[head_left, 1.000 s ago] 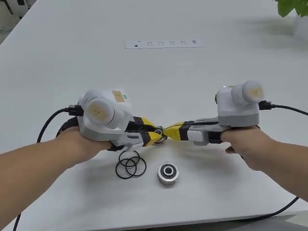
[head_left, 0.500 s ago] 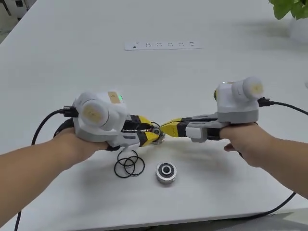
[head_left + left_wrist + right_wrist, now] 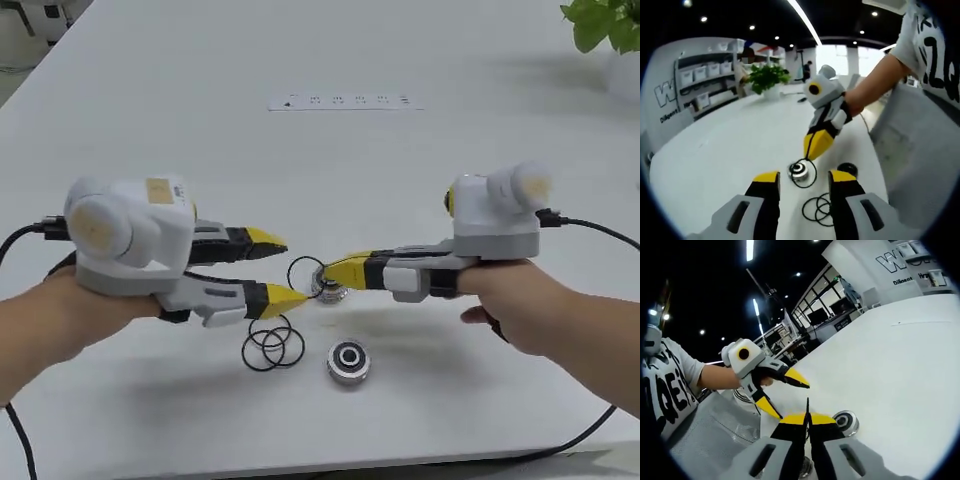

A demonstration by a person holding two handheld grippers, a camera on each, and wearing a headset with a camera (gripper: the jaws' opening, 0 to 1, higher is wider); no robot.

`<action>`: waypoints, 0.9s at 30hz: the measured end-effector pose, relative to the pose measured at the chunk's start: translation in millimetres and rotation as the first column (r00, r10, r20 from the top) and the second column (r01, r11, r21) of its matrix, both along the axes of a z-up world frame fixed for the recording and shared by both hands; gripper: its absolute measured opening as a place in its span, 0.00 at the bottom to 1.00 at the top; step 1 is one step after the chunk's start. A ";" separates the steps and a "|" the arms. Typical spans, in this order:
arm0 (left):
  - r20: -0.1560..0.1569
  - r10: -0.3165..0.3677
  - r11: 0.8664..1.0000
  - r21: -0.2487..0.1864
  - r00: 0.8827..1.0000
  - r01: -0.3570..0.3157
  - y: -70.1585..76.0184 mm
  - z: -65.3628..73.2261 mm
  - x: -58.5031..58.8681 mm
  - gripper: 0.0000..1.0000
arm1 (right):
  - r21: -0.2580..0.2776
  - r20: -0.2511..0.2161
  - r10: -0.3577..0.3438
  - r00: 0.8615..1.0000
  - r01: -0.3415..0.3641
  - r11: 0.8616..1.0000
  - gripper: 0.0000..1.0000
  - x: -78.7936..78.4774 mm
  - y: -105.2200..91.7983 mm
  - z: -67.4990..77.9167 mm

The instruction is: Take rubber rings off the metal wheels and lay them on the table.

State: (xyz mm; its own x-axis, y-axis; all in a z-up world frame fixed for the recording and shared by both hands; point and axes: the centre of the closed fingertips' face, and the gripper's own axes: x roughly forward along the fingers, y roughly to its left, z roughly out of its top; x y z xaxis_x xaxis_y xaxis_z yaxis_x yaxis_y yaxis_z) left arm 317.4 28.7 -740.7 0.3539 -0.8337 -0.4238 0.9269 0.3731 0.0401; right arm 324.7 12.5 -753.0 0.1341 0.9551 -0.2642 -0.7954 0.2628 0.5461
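My right claw (image 3: 332,270) is pinched shut on a thin black rubber ring (image 3: 814,176) that hangs in a loop against the metal wheel (image 3: 328,288), toward the counter's (image 3: 420,180) near edge. I cannot tell whether it is fully clear. My left claw (image 3: 293,270) gapes wide just beside it. The ring looks light, soft and stretchy, apt to snap back, so I judge its slack span the best place to hold.
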 end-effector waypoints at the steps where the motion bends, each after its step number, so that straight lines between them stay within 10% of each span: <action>1: -0.001 0.000 1.000 0.000 1.000 0.000 2.3 0.5 -2.6 0.41 | -0.002 -0.005 0.010 1.000 -0.010 1.000 0.00 -2.7 2.0 -1.5; 12: -0.026 0.027 1.000 -0.010 0.999 -0.028 25.7 0.4 -21.0 0.46 | -0.093 0.000 0.082 0.997 -0.081 0.992 0.12 -21.4 6.8 -25.4; 19: -0.031 0.056 0.998 -0.021 0.998 -0.056 34.6 2.0 -23.8 0.48 | -0.114 0.076 0.084 0.994 -0.075 0.991 0.43 -27.0 -0.9 -16.2; 27: -0.032 0.077 0.996 -0.053 0.997 -0.079 40.0 12.7 -28.0 0.58 | -0.173 0.264 0.086 0.961 -0.040 0.984 0.70 -27.9 -25.5 -2.4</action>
State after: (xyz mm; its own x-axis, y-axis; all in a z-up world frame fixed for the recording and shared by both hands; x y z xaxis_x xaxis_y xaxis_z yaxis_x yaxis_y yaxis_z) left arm 289.4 68.7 -728.0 0.4066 -0.8260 -0.3905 0.8954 0.4451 -0.0092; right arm 296.7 -13.1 -755.3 0.1629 0.9105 -0.3800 -0.9249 0.2750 0.2625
